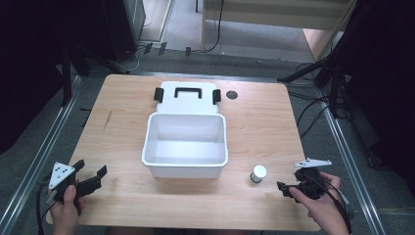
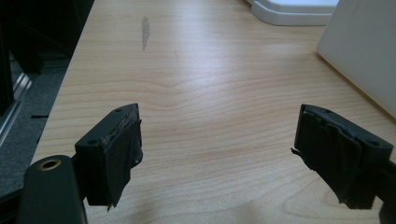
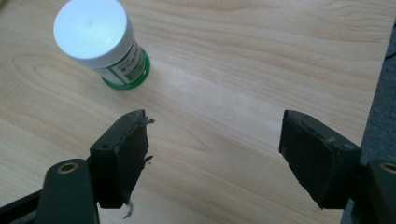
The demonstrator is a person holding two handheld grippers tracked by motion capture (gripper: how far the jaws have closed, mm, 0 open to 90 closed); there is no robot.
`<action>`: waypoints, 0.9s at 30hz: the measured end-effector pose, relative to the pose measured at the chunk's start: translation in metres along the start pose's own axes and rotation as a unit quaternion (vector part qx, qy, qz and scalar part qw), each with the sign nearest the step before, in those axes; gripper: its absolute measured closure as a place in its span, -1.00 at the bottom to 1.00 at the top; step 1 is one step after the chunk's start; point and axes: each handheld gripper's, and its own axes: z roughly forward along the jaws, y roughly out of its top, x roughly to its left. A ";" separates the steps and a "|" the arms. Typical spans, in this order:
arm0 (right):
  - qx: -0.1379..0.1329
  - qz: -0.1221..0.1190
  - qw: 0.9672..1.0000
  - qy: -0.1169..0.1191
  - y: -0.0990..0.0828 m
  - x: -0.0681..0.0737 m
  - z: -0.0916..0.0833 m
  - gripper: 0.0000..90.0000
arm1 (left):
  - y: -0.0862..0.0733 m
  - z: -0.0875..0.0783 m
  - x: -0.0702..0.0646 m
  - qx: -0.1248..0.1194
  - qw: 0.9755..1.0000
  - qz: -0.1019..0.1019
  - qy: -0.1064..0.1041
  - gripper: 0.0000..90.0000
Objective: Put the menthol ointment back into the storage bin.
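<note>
Right gripper: hovering low over the near right part of the pale wooden table, jaws standing wide apart with nothing between them.
Left gripper: waiting at the near left corner, jaws likewise spread and empty, pointing up the table past the white plastic storage box.
Bottle: small round bottle with a white cap and green-edged label is standing upright, just right of the box's near right corner.
Bearing: bottle is lying ahead and to the left of the right gripper, near it; in the right gripper view it is sitting beyond the left jaw, off the centre line.
Axis: long axis is running vertical, cap facing up.
Nearer hand: right, clearly; left is well apart, box between.
Box: lid is lying folded back behind it, inside looking bare.
</note>
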 end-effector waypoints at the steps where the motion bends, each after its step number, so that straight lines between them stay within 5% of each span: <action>1: 0.018 -0.006 1.000 0.001 0.004 0.002 0.000 -0.46 | 0.000 0.000 0.000 0.000 1.000 0.000 0.000 -0.64; 6: 0.079 -0.031 0.996 0.009 0.018 0.010 0.005 -0.49 | 0.000 0.000 0.000 0.002 1.000 -0.001 -0.002 -0.64; 8: 0.119 -0.041 0.992 0.007 0.027 0.015 0.011 -0.50 | 0.000 0.001 0.000 0.002 1.000 -0.001 -0.003 -0.64; 10: 0.130 -0.047 0.990 0.005 0.030 0.017 0.013 -0.50 | 0.000 0.001 0.000 0.003 1.000 0.000 -0.003 -0.64; 11: 0.162 -0.055 0.985 0.009 0.036 0.021 0.017 -0.51 | 0.000 0.001 0.000 0.004 1.000 0.001 -0.003 -0.64; 12: 0.162 -0.055 0.985 0.009 0.036 0.021 0.017 -0.51 | 0.000 0.001 0.000 0.004 1.000 0.002 -0.004 -0.64; 13: 0.188 -0.062 0.980 0.014 0.041 0.026 0.020 -0.52 | 0.001 0.001 0.000 0.006 1.000 0.003 -0.004 -0.64; 14: 0.188 -0.062 0.980 0.014 0.041 0.026 0.020 -0.52 | 0.001 0.001 0.000 0.006 1.000 0.003 -0.004 -0.64; 15: 0.214 -0.067 0.974 0.017 0.046 0.029 0.023 -0.53 | 0.001 0.002 0.000 0.007 1.000 0.004 -0.004 -0.64; 19: 0.240 -0.071 0.968 0.012 0.057 0.035 0.027 -0.52 | 0.001 0.002 -0.001 0.009 1.000 0.006 -0.004 -0.64; 27: 0.252 -0.074 0.965 0.015 0.077 0.048 0.031 -0.45 | 0.001 0.003 -0.001 0.012 1.000 0.006 -0.002 -0.64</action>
